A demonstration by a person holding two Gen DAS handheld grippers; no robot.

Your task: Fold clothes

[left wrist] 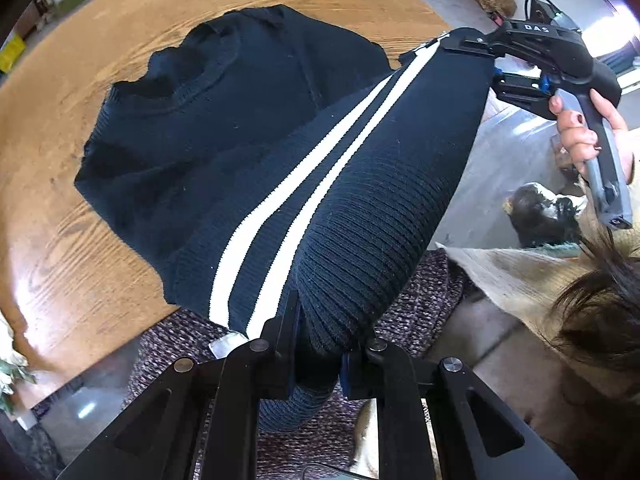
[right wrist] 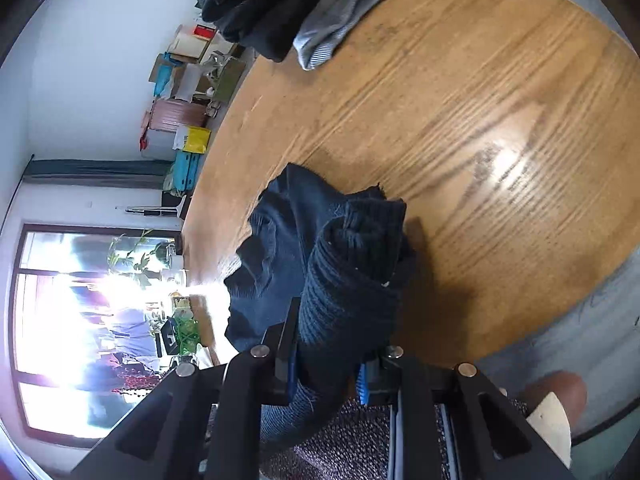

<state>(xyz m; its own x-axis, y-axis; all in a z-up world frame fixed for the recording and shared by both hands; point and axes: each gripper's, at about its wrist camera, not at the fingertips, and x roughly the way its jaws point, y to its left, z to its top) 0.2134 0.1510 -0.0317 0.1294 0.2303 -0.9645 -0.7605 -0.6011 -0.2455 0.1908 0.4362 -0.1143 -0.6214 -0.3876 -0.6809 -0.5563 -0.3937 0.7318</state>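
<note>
Stretching navy ribbed sweater [left wrist: 224, 128], 2 white stripes [left wrist: 320, 168], both tools pinching hem

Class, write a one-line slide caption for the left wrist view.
Both grippers, left gripper and right gripper, hold a striped navy sweater over the wooden table.

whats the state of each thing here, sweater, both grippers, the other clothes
navy sweater: far part flat on the wooden table, striped near edge lifted between the two grippers
left gripper: shut on the sweater's ribbed edge
right gripper: shut on the other end of that edge, held in a hand
pile of clothes: lying at the table's far edge, untouched
</note>
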